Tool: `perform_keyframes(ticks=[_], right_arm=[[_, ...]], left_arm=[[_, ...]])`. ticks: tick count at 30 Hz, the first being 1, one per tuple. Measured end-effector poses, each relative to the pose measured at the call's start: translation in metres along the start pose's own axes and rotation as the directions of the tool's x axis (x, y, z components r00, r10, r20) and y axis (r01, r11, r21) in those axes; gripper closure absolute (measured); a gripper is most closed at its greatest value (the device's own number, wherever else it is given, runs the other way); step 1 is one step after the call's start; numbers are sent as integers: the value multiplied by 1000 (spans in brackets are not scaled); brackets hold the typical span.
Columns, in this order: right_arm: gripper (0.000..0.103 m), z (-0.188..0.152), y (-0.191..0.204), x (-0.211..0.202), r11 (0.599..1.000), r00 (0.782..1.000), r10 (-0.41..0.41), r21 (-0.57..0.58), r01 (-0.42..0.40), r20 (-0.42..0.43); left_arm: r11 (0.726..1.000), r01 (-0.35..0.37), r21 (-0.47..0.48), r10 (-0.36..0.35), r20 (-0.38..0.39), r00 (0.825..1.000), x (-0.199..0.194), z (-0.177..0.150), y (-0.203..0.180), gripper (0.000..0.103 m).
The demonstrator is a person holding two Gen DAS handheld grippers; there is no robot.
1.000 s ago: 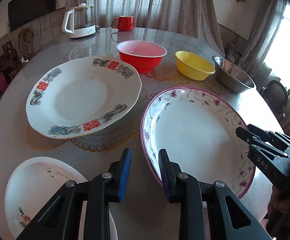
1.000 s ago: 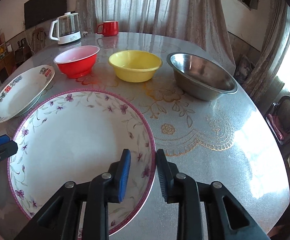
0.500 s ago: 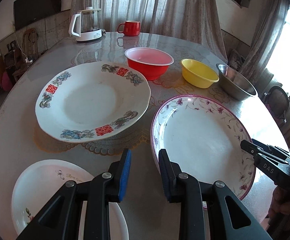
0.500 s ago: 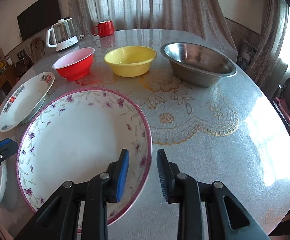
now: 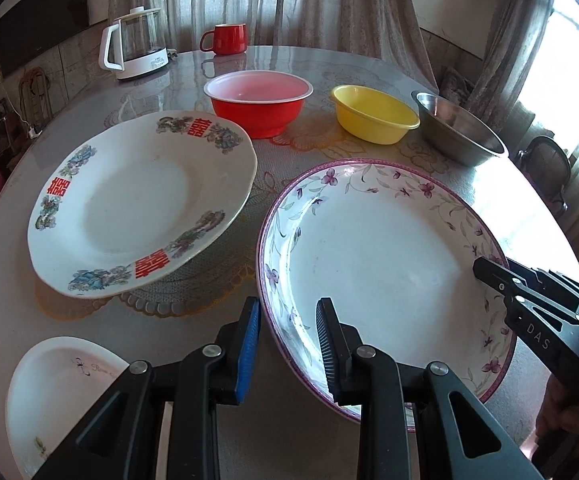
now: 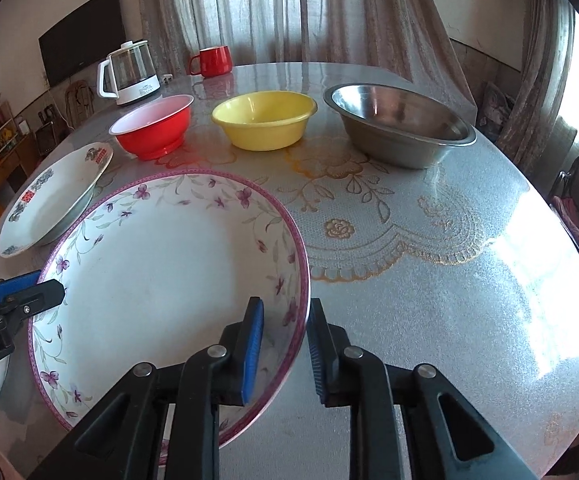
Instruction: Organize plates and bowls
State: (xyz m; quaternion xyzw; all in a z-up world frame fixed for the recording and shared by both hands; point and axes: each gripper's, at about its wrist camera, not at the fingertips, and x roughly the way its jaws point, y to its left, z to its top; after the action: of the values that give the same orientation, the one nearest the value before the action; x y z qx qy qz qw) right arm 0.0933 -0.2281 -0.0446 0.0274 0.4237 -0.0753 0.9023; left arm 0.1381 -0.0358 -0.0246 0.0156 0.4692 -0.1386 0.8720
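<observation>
Fingers (image 5: pixel 329 332) of both grippers parted, apparently straddling floral plate (image 5: pixel 377 256) rim

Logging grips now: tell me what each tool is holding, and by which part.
Nothing is held. The left tool and right tool each straddle the flowered plate's rim on opposite sides, fingers open with gaps showing.

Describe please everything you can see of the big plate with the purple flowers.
The purple-flowered plate is a large, deep, round dish that looks like glazed ceramic, white inside and empty, with a pink-purple edge band and small purple blossoms on thin vines around the rim. It sits on the table, in front of the three bowls. Both grippers straddle its rim with open jaws: the left gripper at the near left edge, the right gripper at the near right edge. Whether the fingers touch it cannot be told.
</observation>
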Motion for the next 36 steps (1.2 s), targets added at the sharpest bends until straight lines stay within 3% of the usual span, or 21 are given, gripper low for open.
perform_keyframes(ticks=[4, 8, 14, 19, 24, 27, 30, 36], right_arm=[[83, 4, 0, 1, 1000, 1000, -8, 1, 8, -20], [87, 6, -10, 2, 998, 998, 41, 55, -39, -37], [89, 13, 1, -6, 996, 997, -81, -29, 82, 10], [89, 23, 15, -16, 996, 994, -80, -40, 83, 68], [87, 31, 36, -21, 996, 992, 79, -45, -75, 96], [81, 40, 57, -17, 971, 968, 238, -55, -234, 75], [77, 48, 80, -10, 940, 940, 338, -67, -334, 47], [76, 67, 121, 3, 919, 924, 382, -121, -376, 25]], left_arm=[[999, 28, -23, -28, 0, 1000, 0, -3, 3, 74], [998, 50, -43, -49, 11, 999, -3, -4, 6, 74], [998, 21, -65, -14, 99, 995, -28, 2, 17, 74], [992, -2, -124, 17, 119, 993, -38, 5, 39, 74], [977, -49, -206, 76, 124, 989, -46, 1, 67, 71], [964, -101, -245, 131, 110, 985, -48, -1, 85, 71], [950, -136, -280, 169, 99, 981, -50, -4, 102, 70], [930, -173, -325, 214, 92, 973, -54, -9, 126, 68]])
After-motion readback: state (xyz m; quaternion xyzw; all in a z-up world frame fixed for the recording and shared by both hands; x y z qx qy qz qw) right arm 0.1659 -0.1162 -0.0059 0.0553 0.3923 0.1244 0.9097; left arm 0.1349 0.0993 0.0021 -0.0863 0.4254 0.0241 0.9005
